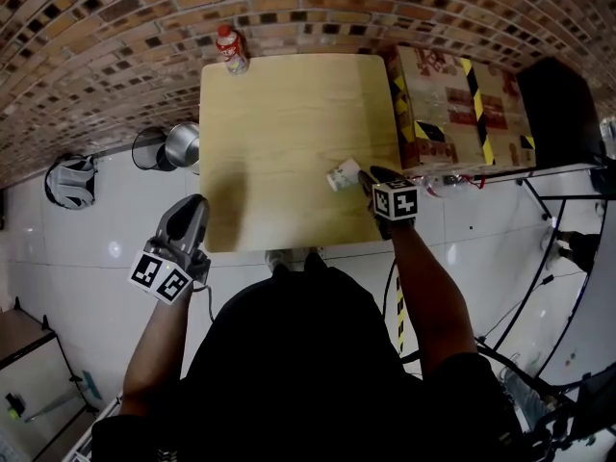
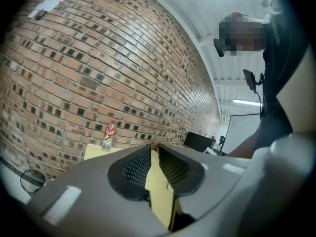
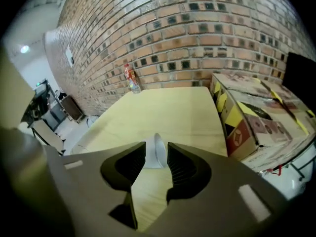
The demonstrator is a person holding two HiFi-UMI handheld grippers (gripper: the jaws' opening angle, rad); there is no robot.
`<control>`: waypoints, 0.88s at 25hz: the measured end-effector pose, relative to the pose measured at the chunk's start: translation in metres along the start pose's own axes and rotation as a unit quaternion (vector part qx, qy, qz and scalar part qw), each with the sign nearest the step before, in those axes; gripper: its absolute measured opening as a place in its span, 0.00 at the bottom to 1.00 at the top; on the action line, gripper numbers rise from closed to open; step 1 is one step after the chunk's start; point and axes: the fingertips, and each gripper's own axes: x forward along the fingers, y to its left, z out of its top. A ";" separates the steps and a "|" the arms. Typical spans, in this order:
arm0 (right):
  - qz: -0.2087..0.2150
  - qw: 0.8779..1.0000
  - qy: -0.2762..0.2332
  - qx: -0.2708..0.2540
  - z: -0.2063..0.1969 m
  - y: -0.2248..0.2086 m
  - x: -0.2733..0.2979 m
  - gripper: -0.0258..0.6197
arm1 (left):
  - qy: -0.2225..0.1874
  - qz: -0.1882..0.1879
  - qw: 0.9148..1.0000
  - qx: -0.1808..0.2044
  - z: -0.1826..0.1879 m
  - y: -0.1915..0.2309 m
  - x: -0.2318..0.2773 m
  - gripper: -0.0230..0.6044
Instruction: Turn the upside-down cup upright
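The right gripper [image 3: 157,151] has its jaws spread, with the cup [image 3: 155,158] between the tips; the pads appear not to press. Centre the cup wall between both pads before closing. The cup sits near the right edge of the table [image 3: 168,112], so rotate it away from the cardboard box [image 3: 252,117].

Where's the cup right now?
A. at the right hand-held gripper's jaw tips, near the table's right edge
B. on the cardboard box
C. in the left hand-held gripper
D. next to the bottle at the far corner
A: the cup lies on the table at the tips of the right hand-held gripper, far from the bottle.
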 end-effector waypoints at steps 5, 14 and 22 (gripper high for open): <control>0.072 0.997 0.013 -0.012 0.015 0.017 0.025 0.27 | 0.008 0.013 1.000 0.002 -0.001 0.001 -0.003 0.11; 0.081 0.993 0.050 -0.075 0.020 0.040 0.051 0.16 | 0.003 0.041 0.999 0.006 0.010 0.006 -0.013 0.11; 0.016 0.990 0.038 -0.138 0.023 0.053 0.037 0.14 | -0.002 0.033 0.999 0.000 0.006 0.007 -0.010 0.11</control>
